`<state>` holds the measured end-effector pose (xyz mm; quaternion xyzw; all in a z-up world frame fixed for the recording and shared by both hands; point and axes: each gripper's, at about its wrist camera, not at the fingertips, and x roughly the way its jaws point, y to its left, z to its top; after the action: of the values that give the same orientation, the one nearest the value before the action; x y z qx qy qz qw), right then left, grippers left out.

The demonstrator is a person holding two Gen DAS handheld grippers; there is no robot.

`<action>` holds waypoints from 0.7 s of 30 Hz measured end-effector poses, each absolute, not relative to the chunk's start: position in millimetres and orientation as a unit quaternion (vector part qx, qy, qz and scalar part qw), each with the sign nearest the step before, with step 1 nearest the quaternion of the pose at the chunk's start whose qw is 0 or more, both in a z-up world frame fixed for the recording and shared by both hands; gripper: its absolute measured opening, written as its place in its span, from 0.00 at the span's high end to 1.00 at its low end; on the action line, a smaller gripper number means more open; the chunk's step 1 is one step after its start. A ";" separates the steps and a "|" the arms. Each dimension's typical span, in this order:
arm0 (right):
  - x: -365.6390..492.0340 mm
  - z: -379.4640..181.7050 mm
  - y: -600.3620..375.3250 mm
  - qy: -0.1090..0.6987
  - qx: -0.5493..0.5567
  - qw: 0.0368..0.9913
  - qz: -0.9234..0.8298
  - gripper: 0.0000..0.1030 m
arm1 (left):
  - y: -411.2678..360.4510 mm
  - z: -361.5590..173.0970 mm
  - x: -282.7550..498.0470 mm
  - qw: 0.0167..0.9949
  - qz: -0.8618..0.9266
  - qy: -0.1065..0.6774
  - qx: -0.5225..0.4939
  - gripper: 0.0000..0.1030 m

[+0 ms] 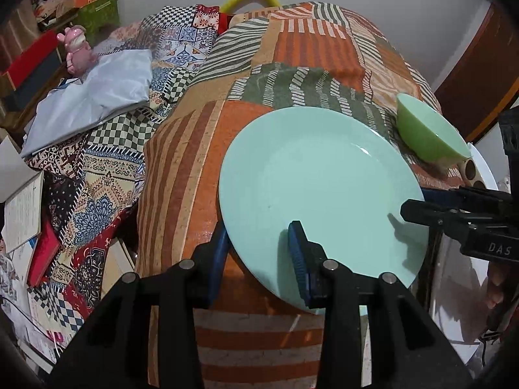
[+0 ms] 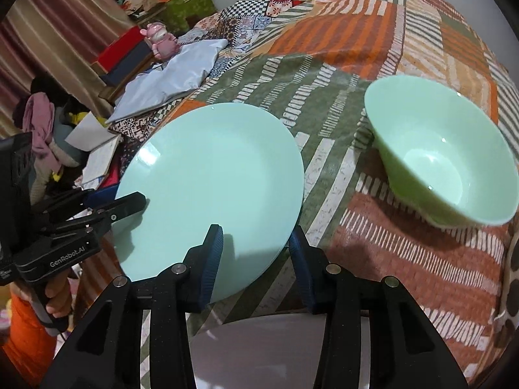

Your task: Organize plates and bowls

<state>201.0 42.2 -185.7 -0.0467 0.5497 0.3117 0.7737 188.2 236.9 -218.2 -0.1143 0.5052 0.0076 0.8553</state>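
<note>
A pale green plate (image 1: pixel 321 188) is held tilted above the patchwork cloth; it also shows in the right wrist view (image 2: pixel 214 181). My left gripper (image 1: pixel 259 249) straddles the plate's near rim, one finger above and one below, with a wide gap between the fingers. My right gripper (image 2: pixel 256 253) straddles another part of the rim the same way; it shows from the side in the left wrist view (image 1: pixel 412 210). The left gripper shows from the side in the right wrist view (image 2: pixel 136 199). A green bowl (image 2: pixel 444 155) stands on the cloth to the plate's right, also in the left wrist view (image 1: pixel 428 129).
An orange, green and white patchwork cloth (image 1: pixel 201 149) covers the surface. A grey pillowcase (image 1: pixel 97 97), a pink toy (image 1: pixel 76 48), boxes and books lie to the left. A white surface (image 2: pixel 275 350) lies below the near edge.
</note>
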 end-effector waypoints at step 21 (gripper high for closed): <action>204.8 -186.6 53.8 0.526 -0.047 0.798 0.291 0.68 | 239.6 -217.4 200.9 0.862 0.016 0.494 -0.117 0.62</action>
<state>204.8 53.8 -186.6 -0.0471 0.5258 0.2912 0.7978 200.9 239.6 -217.4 -0.1169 0.4936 0.0164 0.8617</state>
